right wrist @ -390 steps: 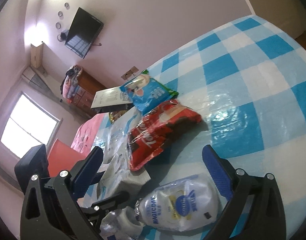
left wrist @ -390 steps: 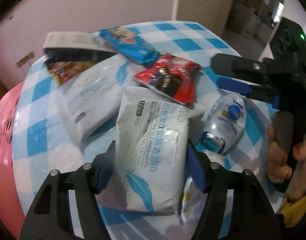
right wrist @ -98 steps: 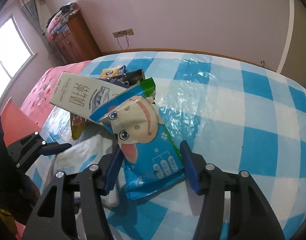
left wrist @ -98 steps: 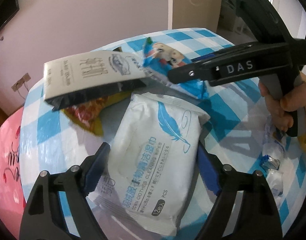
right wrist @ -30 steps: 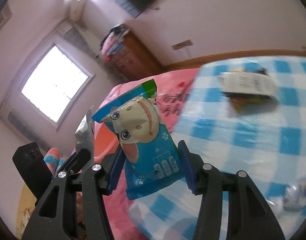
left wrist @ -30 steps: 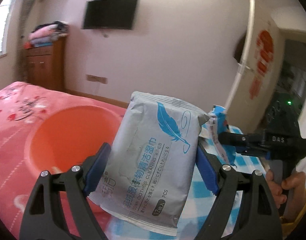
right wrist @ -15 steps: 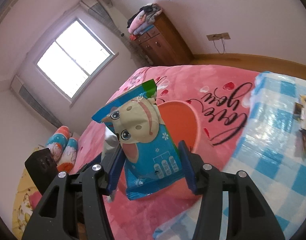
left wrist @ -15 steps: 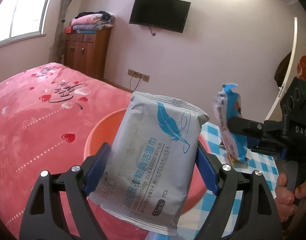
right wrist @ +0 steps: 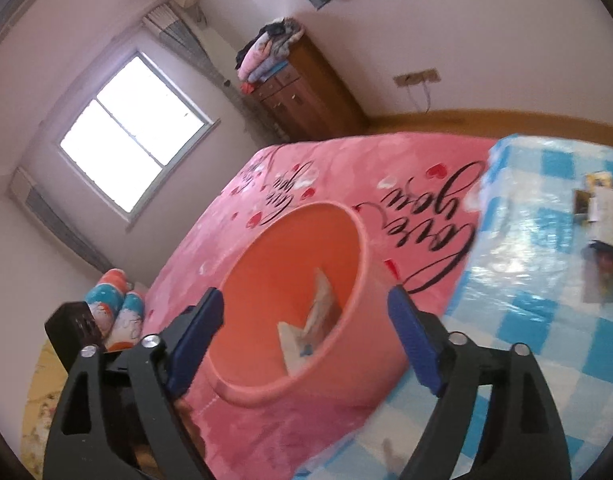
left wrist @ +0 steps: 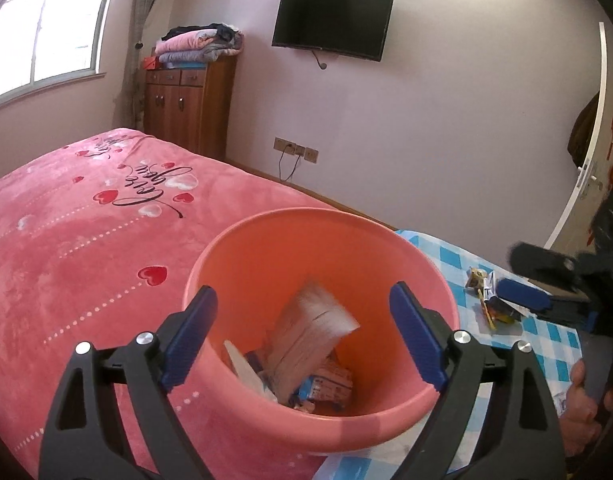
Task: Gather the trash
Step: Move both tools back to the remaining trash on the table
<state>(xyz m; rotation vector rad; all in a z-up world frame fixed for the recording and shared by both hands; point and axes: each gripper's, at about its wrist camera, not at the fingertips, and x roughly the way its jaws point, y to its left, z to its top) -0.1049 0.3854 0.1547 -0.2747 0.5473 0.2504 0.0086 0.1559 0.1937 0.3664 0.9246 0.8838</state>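
1. Left gripper (left wrist: 302, 332) above the orange bucket (left wrist: 266, 224) – jaws opening, nothing between them.
2. Right gripper (right wrist: 306, 332) beside that bucket – jaws opening, empty.
3. Wipes pack (left wrist: 310, 332) and wrappers lie inside the bucket.

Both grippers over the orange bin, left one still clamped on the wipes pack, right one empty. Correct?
Not quite. The left gripper is empty too: its jaws are opening with nothing between them, and the wipes pack is already inside the bin, as the left wrist view shows. The right gripper is empty over the bin.
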